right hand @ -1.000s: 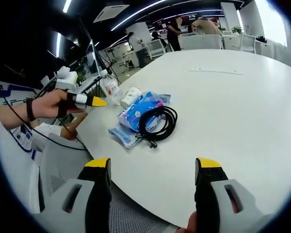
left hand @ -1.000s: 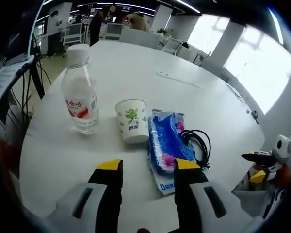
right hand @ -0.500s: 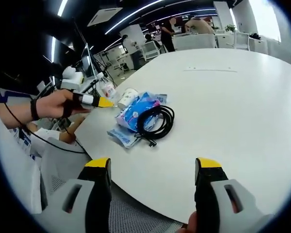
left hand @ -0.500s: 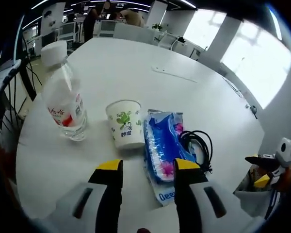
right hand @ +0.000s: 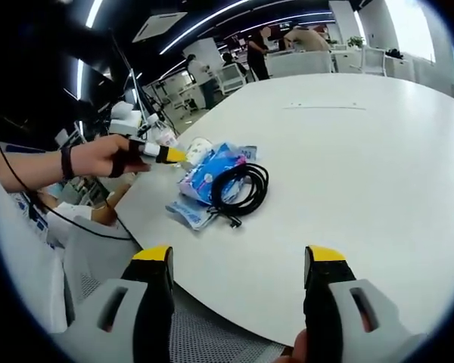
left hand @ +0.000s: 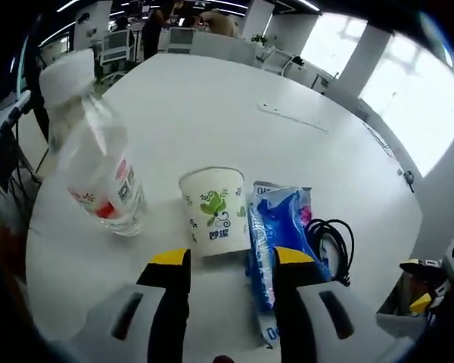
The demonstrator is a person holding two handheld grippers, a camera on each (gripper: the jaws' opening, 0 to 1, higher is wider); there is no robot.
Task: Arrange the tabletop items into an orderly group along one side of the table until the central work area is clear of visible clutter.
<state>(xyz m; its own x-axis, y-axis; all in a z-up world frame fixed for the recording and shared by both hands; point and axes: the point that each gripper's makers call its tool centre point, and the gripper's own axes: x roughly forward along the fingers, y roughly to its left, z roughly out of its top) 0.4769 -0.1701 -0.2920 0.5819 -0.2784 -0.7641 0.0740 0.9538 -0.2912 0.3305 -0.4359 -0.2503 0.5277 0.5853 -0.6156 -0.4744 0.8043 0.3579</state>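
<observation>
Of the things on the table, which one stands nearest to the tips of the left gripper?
The paper cup. It stands upright just beyond the left gripper, in line with its gap. The water bottle is further left, the blue tissue pack to the right.

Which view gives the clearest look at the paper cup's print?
The left gripper view: the paper cup stands upright just beyond the left tool, its green print facing the camera. In the right gripper view the cup is small and far off, its print unreadable.

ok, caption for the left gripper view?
Left gripper, jaws open, nears paper cup between water bottle and blue tissue pack.
</observation>
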